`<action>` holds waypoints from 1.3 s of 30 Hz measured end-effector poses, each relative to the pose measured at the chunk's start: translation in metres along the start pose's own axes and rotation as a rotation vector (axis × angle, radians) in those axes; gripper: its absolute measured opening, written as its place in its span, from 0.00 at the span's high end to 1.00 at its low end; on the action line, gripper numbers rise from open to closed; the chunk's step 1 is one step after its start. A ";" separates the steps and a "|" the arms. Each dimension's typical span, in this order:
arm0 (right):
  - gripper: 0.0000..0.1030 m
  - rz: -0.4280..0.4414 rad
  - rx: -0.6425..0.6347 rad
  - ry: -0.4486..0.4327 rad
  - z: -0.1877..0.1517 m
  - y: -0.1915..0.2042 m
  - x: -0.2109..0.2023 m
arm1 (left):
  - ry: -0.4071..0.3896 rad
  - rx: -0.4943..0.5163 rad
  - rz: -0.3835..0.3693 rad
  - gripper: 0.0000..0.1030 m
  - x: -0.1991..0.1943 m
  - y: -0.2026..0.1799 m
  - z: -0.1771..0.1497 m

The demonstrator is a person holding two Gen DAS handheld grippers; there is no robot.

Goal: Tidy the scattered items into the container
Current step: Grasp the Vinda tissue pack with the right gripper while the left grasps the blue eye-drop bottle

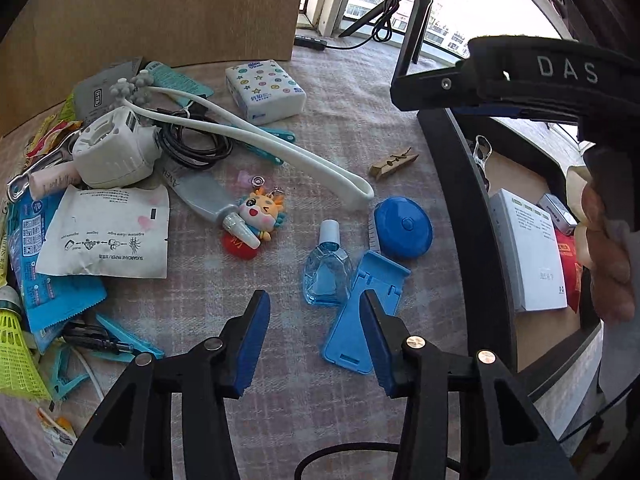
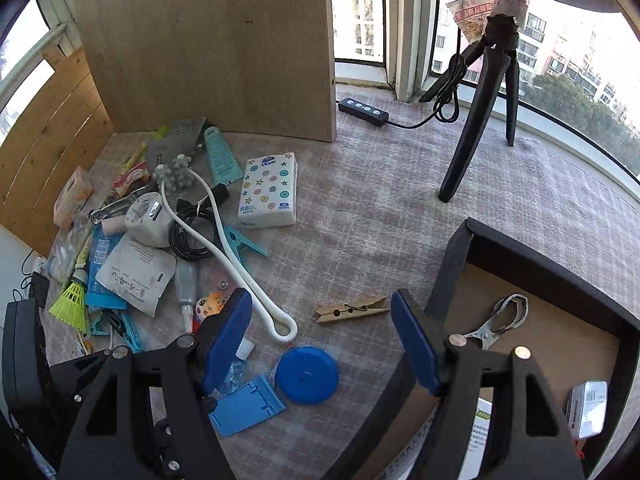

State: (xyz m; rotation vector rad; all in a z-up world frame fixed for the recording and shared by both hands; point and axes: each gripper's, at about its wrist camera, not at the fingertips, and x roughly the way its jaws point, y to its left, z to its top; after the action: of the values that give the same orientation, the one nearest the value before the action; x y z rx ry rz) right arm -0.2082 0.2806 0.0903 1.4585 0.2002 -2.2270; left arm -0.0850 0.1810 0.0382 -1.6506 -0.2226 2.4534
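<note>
While the scattered items lie on the checked cloth surface, the black-walled cardboard container sits at its right side, holding a metal clip and a white box. My left gripper hangs half open and empty above a clear blue bottle and a blue plastic phone stand. My right gripper gapes wide, empty, over a round blue tape measure, near a wooden clothespin.
</note>
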 end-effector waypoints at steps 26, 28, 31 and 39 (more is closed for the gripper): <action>0.31 0.004 0.000 0.086 0.074 0.031 0.092 | -0.008 0.019 0.008 0.72 0.022 -0.013 0.008; 0.31 -0.003 -0.010 0.094 0.077 0.036 0.099 | -0.011 0.017 0.007 0.72 0.022 -0.014 0.007; 0.31 -0.013 -0.023 0.115 0.080 0.041 0.109 | -0.011 0.010 -0.006 0.72 0.021 -0.014 0.005; 0.29 -0.074 -0.078 0.147 0.081 0.049 0.130 | -0.002 0.004 -0.018 0.72 0.020 -0.014 0.006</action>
State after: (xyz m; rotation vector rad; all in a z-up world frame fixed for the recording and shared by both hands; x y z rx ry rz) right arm -0.2957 0.1684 0.0147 1.5966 0.3901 -2.1438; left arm -0.0968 0.1995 0.0255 -1.6372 -0.2313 2.4406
